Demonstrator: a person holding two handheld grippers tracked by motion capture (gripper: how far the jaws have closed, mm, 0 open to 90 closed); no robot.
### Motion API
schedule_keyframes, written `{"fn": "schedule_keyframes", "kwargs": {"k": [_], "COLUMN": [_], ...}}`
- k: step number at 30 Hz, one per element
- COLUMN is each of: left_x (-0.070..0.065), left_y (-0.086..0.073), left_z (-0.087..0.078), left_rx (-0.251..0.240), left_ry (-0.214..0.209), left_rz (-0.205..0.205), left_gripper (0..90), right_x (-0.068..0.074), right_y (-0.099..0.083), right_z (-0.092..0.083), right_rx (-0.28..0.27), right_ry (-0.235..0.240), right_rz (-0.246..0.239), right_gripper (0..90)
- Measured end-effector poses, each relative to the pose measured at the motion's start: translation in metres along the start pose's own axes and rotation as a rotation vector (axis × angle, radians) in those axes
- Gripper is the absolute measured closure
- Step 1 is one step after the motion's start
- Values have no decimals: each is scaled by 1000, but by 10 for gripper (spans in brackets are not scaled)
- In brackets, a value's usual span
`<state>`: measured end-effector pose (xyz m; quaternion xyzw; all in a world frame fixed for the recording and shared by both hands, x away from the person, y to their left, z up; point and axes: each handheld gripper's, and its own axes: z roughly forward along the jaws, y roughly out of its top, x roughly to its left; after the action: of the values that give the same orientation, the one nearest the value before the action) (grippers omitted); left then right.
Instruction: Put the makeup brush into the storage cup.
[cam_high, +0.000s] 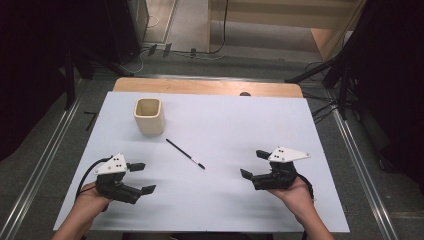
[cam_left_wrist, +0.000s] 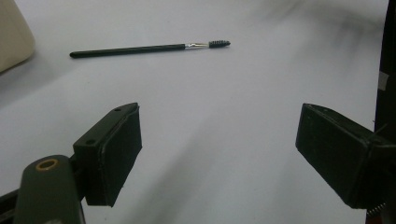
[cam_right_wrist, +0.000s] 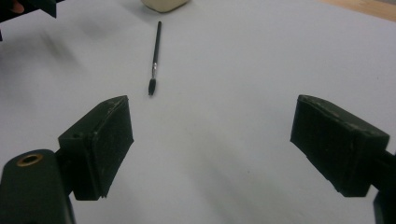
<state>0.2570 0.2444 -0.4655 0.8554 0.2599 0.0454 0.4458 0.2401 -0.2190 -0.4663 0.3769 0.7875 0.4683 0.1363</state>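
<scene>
Two forearms entering from the near edge, well apart. Left gripper (cam_high: 142, 177) held low in the left hand (cam_high: 92, 192), jaws wide apart; right gripper (cam_high: 254, 164) likewise, jaws spread, empty.

You see the cup (cam_left_wrist: 14, 35) cut off at the left gripper view's edge, and the brush's (cam_high: 185, 153) bristle tip is too small to make out from above.

A brush (cam_high: 185, 153) lies at the centre of the frame on the table (cam_high: 240, 120). A cup (cam_high: 149, 116) stands to its upper left. The left gripper (cam_high: 142, 177) sits lower left, the right gripper (cam_high: 254, 164) lower right.
</scene>
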Motion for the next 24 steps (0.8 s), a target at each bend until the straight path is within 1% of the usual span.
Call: {"fn": "schedule_keyframes", "kwargs": {"k": [8, 12, 15, 16, 19, 24], "left_x": [0, 0, 0, 0, 0, 0], "left_y": [0, 0, 0, 0, 0, 0], "left_z": [1, 1, 1, 1, 1, 1], "left_rx": [2, 0, 0, 0, 2, 2], "left_ry": [-4, -4, -4, -4, -5, -4], "left_rz": [2, 1, 1, 1, 4, 2], "left_gripper": [147, 147, 147, 147, 147, 147], "right_x": [3, 5, 6, 8, 10, 15], "right_y": [7, 11, 12, 13, 15, 18], "right_z": [6, 11, 14, 17, 21, 28], "right_rx": [-19, -37, -37, -44, -43, -41], "right_ry": [1, 0, 4, 6, 15, 27], "right_rz": [-3, 6, 1, -3, -2, -15], "right_gripper": [136, 137, 137, 137, 137, 137]}}
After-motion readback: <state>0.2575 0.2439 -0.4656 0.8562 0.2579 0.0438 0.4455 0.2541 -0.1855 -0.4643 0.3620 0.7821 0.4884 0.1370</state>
